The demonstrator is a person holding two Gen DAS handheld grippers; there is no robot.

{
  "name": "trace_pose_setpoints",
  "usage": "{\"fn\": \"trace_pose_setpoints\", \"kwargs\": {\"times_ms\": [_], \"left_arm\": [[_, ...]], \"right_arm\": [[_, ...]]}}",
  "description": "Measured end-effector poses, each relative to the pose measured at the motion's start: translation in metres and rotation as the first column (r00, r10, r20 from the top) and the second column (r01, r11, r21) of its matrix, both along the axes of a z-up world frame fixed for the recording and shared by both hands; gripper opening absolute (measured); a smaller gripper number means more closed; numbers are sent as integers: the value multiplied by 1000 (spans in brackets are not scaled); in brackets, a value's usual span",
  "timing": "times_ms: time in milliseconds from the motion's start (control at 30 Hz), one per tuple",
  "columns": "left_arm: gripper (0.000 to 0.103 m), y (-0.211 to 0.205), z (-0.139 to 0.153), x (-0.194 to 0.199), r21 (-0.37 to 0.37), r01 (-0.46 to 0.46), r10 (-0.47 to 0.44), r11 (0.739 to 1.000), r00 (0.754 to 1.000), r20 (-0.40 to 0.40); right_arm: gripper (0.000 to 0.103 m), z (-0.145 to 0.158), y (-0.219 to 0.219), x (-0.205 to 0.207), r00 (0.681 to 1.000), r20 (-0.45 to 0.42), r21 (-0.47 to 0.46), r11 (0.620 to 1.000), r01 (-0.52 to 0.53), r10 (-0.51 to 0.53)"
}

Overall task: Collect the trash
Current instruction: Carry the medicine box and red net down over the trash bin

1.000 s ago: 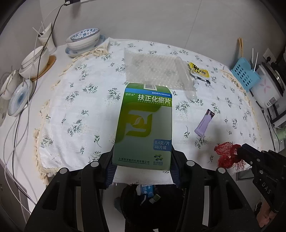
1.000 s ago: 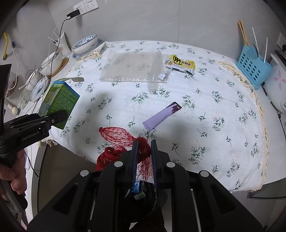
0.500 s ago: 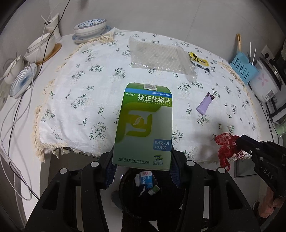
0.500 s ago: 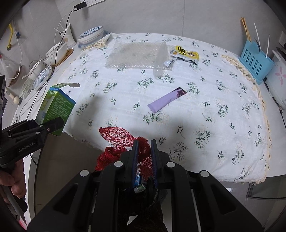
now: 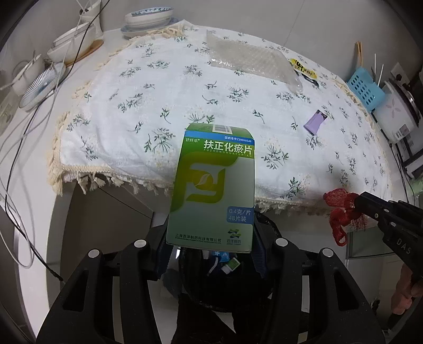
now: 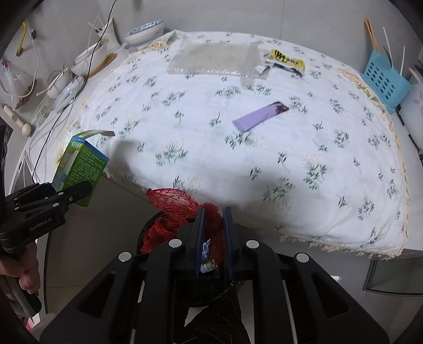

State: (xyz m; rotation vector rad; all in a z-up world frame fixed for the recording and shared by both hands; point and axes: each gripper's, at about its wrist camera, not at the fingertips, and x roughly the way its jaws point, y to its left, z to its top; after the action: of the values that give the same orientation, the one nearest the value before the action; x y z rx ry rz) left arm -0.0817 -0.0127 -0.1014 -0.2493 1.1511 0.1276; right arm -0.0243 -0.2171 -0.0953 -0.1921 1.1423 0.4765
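We are at the drop step: our left gripper (image 5: pixel 210 246) clamps the green box (image 5: pixel 212 185) and our right gripper (image 6: pixel 213 232) pinches the red net (image 6: pixel 182 209), both above the black bin (image 5: pixel 224 285). Next we must open both and let the 2 things fall in.

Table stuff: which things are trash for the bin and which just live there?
Trash job:
green medicine box in left claw
red net in right claw
bubble wrap
yellow wrapper
purple wrapper
black bin

Just lying about:
bowls
blue basket
cables
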Motion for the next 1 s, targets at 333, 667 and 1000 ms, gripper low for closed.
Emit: {"fn": "trace_pose_setpoints", "kwargs": {"times_ms": [333, 667, 1000], "left_arm": [[49, -8, -37, -16, -13, 12, -12, 1000, 999, -31], [48, -13, -80, -21, -10, 19, -19, 1000, 998, -63], [48, -29, -132, -21, 22, 70, -67, 997, 990, -127]], "right_arm": [[13, -40, 8, -22, 999, -24, -42, 998, -49, 48], [13, -79, 5, -23, 997, -52, -70, 996, -60, 57], [13, -95, -7, -21, 997, -68, -84, 996, -34, 29]]}}
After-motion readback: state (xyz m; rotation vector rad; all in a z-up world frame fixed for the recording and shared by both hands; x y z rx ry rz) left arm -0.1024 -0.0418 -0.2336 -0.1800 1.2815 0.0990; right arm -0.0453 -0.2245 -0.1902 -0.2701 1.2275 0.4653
